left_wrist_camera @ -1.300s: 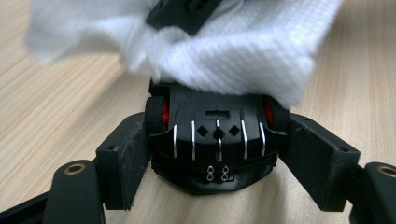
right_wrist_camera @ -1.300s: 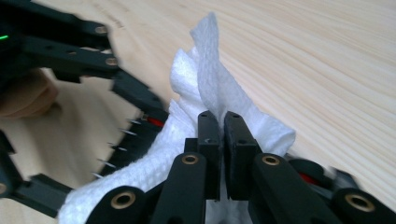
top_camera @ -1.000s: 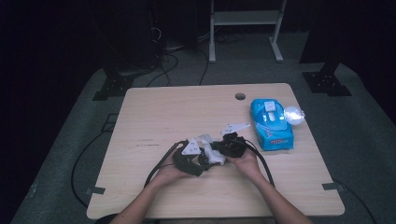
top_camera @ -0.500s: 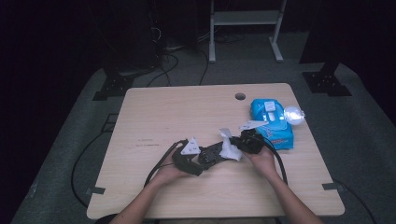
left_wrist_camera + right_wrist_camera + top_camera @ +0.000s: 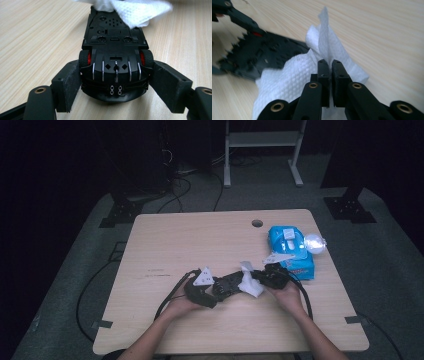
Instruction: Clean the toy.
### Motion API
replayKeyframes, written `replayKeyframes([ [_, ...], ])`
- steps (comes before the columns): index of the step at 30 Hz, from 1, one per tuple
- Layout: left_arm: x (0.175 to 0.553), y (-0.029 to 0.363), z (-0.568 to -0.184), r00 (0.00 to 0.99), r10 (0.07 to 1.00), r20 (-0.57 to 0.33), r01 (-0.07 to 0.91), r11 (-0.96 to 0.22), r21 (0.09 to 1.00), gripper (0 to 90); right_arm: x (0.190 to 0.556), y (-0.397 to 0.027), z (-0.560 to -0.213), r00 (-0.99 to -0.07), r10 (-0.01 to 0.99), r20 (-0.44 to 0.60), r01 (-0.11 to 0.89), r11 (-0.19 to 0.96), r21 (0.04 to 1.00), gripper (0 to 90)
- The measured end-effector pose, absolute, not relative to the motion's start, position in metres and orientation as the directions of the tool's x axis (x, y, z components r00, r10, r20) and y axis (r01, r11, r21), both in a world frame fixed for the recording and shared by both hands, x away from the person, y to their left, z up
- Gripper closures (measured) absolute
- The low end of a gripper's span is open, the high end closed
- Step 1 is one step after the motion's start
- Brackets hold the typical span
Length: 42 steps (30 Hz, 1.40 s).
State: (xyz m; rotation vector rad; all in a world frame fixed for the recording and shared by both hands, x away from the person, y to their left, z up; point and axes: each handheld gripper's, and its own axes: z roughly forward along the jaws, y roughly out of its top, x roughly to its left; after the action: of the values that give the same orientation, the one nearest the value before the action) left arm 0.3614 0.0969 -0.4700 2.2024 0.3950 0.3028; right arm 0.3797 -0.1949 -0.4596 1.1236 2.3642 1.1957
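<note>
A black toy car (image 5: 115, 62) with red wheel hubs lies upside down on the wooden table (image 5: 190, 240), its underside facing up. My left gripper (image 5: 115, 87) is shut on the car's body, one pad on each flank by the wheels. In the high view this gripper (image 5: 212, 292) holds the car (image 5: 230, 284) near the table's front middle. A white textured wipe (image 5: 294, 77) is pinched in my right gripper (image 5: 330, 75), and drapes over the far end of the car. From above, the wipe (image 5: 249, 282) sits between both hands.
A blue pack of wipes (image 5: 291, 250) with a white flap lies at the table's right side, a clear shiny wrapper (image 5: 314, 241) beside it. A cable hole (image 5: 257, 223) is near the back edge. Black cables trail off the front. A white frame stands behind the table.
My right gripper has moved to the right with the wipe, drawing it along the car. The left gripper and the car have stayed still.
</note>
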Motion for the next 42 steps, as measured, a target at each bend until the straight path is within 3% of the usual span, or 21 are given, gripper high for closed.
replayKeyframes([
  [5, 0.361, 0.097, -0.470, 0.921, 0.382, 0.082, 0.176, -0.593, 0.785, 25.6, 0.369, -0.202, -0.460, -0.670, 0.736, 0.096, 0.523, 0.377, 0.764, 85.6],
  [12, 0.361, 0.096, -0.470, 0.920, 0.383, 0.086, 0.173, -0.592, 0.787, 25.6, 0.358, -0.175, -0.457, -0.741, 0.666, 0.088, 0.468, 0.418, 0.779, 85.4],
  [22, 0.362, 0.096, -0.469, 0.922, 0.378, 0.084, 0.170, -0.590, 0.789, 25.7, 0.367, -0.206, -0.461, -0.667, 0.737, 0.104, 0.534, 0.376, 0.757, 85.4],
  [33, 0.363, 0.097, -0.469, 0.923, 0.379, 0.067, 0.183, -0.584, 0.791, 25.6, 0.398, -0.160, -0.453, -0.684, 0.725, 0.084, 0.499, 0.380, 0.779, 85.4],
  [42, 0.363, 0.097, -0.468, 0.924, 0.375, 0.076, 0.172, -0.585, 0.793, 26.2, 0.394, -0.197, -0.460, -0.629, 0.767, 0.128, 0.563, 0.335, 0.755, 85.4],
])
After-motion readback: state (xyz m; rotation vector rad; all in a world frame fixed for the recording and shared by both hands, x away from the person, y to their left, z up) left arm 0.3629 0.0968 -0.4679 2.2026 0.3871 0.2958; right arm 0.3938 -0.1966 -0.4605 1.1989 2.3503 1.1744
